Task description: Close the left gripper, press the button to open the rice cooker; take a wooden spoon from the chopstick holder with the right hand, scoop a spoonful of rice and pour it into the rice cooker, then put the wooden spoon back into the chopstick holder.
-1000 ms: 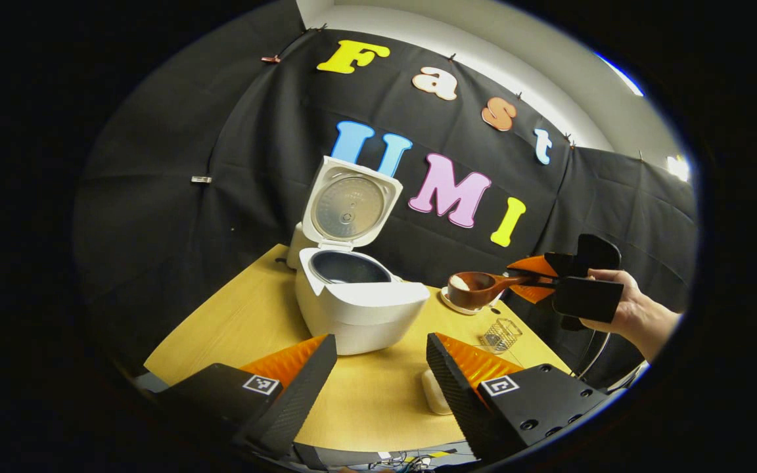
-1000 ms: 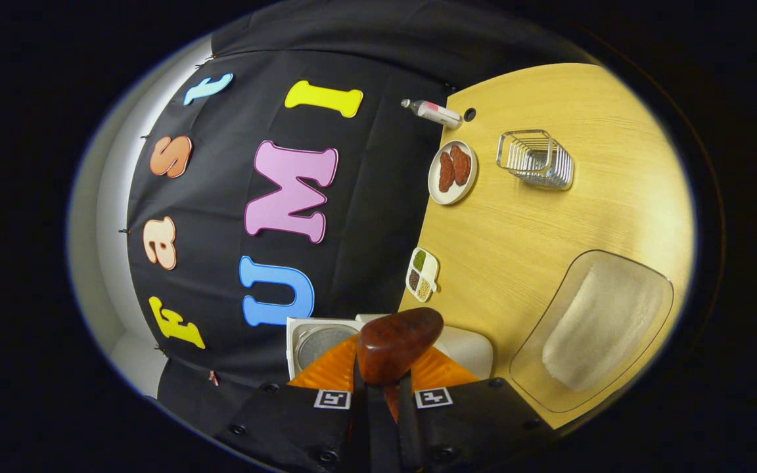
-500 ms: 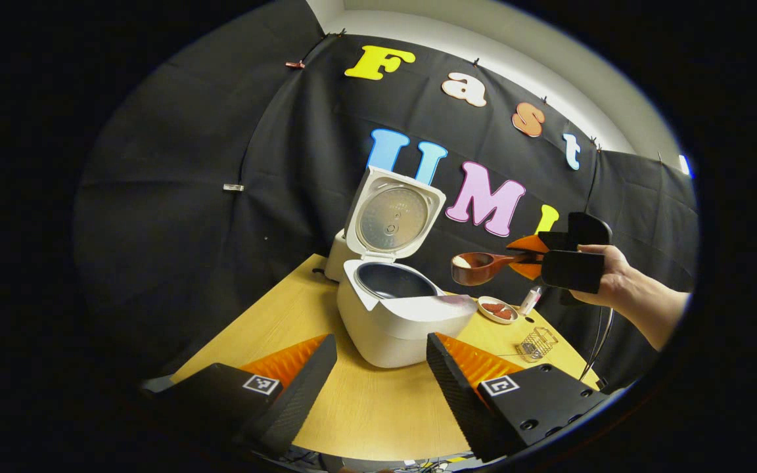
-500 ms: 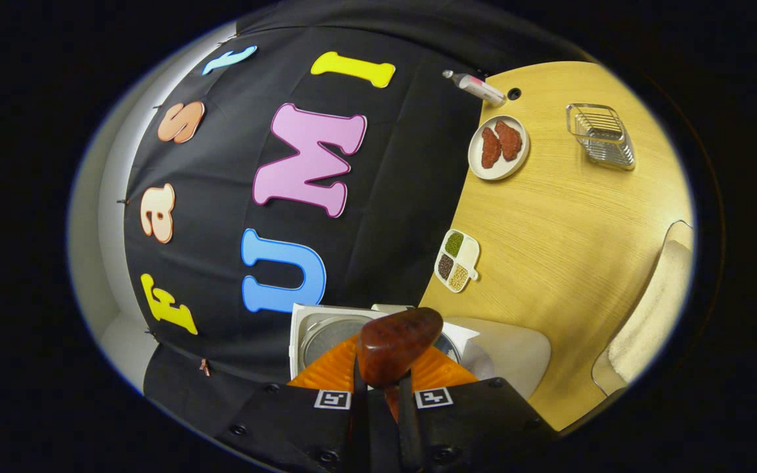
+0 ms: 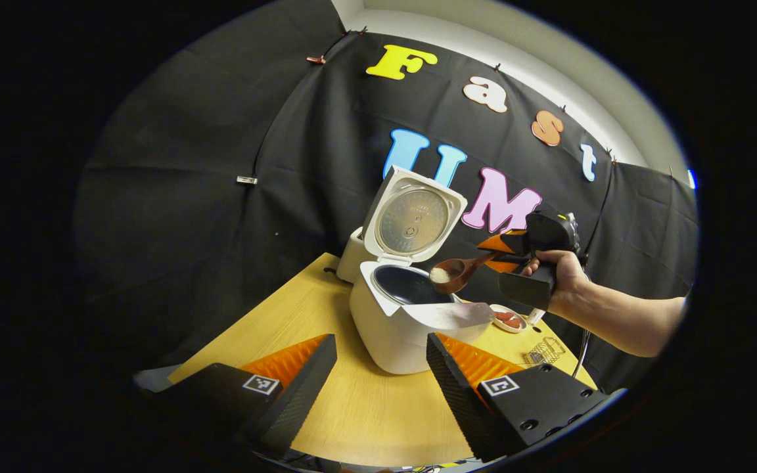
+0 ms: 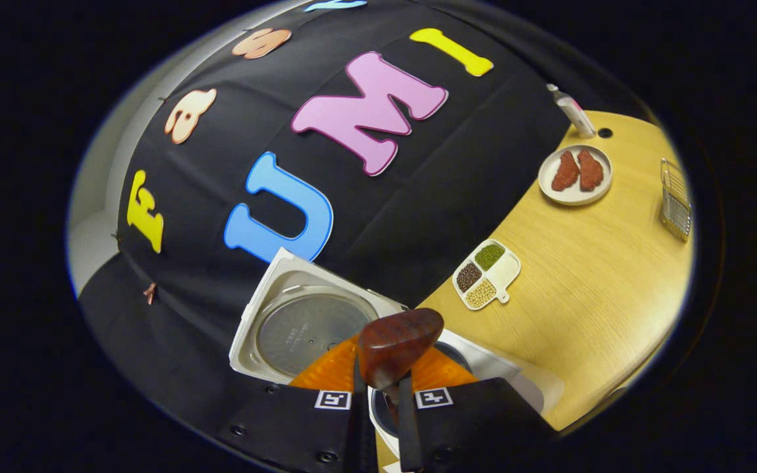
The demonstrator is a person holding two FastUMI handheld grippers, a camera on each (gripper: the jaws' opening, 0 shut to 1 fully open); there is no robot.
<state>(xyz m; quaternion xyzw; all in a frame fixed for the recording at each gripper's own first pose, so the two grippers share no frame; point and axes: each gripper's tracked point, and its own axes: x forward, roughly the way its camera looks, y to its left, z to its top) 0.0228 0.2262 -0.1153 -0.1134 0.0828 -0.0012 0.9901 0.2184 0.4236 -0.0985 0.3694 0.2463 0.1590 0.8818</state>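
The white rice cooker stands on the wooden table with its lid raised. A wooden spoon holding a little white rice hangs over the right rim of the dark inner pot. My right gripper, in a person's hand, is shut on the spoon's handle. In the right gripper view the back of the spoon's bowl sticks out between the fingers of my right gripper, above the open lid and the pot. My left gripper is open and low, in front of the cooker.
A wire chopstick holder stands near the table's right edge, also seen as the wire chopstick holder. A plate with red pieces, a small bottle and a divided dish of beans lie along the back.
My right gripper has carried the spoon leftward from beside the cooker to over its pot rim. The left gripper's view has drifted, so the cooker sits further right.
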